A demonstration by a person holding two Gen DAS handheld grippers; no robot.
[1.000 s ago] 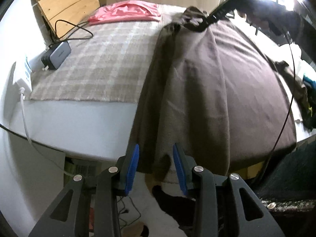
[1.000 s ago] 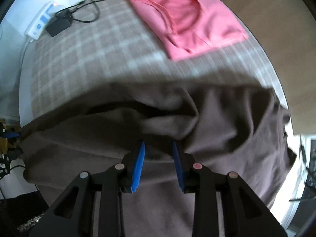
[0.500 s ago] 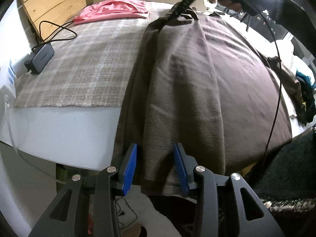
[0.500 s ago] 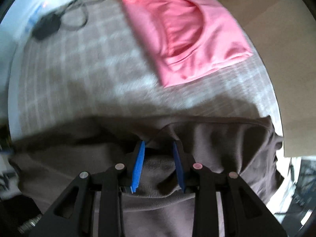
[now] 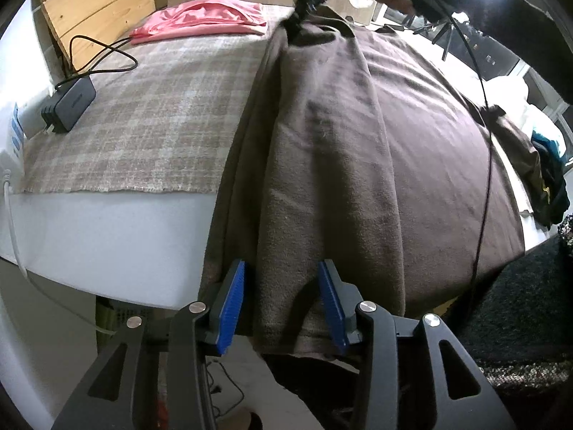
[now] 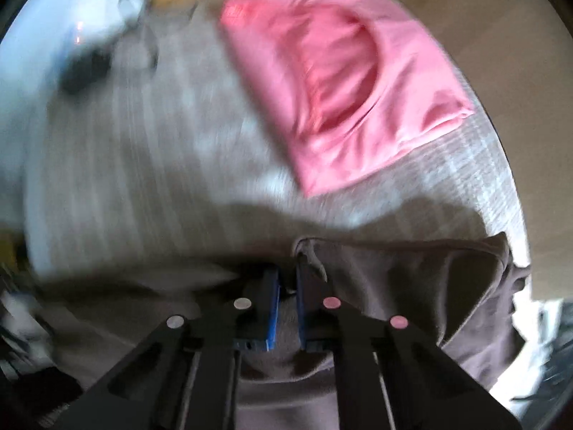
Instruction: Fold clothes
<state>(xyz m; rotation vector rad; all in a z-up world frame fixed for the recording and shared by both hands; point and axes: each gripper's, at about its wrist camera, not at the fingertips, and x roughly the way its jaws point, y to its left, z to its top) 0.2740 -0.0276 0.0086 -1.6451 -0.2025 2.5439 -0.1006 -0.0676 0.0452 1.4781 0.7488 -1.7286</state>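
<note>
A brown garment (image 5: 358, 143) lies lengthwise over the table, its near hem hanging past the front edge. My left gripper (image 5: 281, 272) straddles a fold of that hem. Its jaws are opening, and the blue pads (image 5: 234, 301) stand slightly off the cloth. At the far end my right gripper (image 5: 301, 18) points down onto the garment's edge. In the right wrist view the right gripper (image 6: 286, 272) has its jaws closing, nearly together, with a pinch of the brown garment (image 6: 394, 286) between them. A person's dark sleeve (image 5: 483, 10) holds it.
A folded pink garment (image 5: 200, 18) (image 6: 340, 82) lies at the far side on a plaid cloth (image 5: 143, 125). A black charger (image 5: 71, 104) with its cable sits far left. A dark clothes pile (image 5: 544, 179) lies on the right. The white table edge (image 5: 107, 233) runs left of the hem.
The right gripper's jaws have closed on the garment's far edge and it has moved nearer the pink garment. The brown cloth now lies straighter. The left jaws stand slightly wider.
</note>
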